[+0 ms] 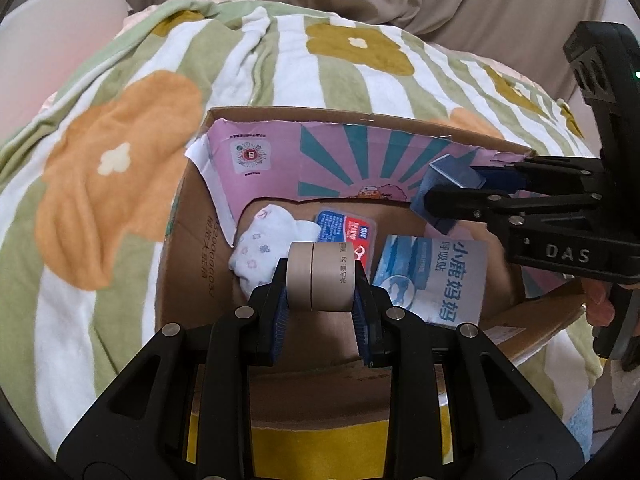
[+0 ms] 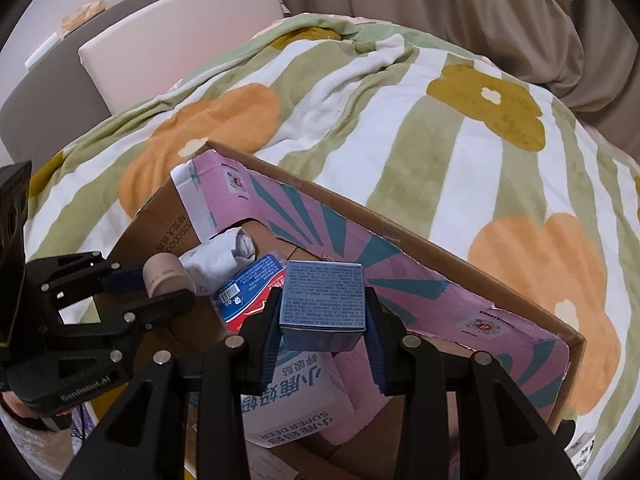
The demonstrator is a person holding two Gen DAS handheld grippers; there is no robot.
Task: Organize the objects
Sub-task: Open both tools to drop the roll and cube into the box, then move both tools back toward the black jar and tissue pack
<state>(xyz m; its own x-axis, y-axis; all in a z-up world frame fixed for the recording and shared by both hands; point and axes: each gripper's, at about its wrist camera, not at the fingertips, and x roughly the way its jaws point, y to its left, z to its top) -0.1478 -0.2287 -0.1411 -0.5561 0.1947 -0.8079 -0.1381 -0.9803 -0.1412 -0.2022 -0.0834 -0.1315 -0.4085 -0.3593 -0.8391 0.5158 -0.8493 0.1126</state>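
Observation:
An open cardboard box [image 1: 188, 240] [image 2: 440, 248] with a pink printed flap lies on the bed. My left gripper [image 1: 320, 300] is shut on a beige cylindrical jar [image 1: 320, 276] held over the box; the jar also shows in the right wrist view [image 2: 164, 274]. My right gripper [image 2: 322, 332] is shut on a small blue box [image 2: 322, 296], held above the box's right side; it shows in the left wrist view [image 1: 448, 184]. Inside lie a white patterned sock [image 1: 268, 240], a blue and red packet [image 1: 348, 232] and a light blue carton [image 1: 432, 276].
A green and white striped blanket [image 1: 100, 200] with orange flowers covers the bed around the box. A beige headboard [image 2: 180, 32] stands at the back left and a brown curtain [image 2: 480, 8] behind. Yellow tape [image 1: 320, 448] runs along the box's near side.

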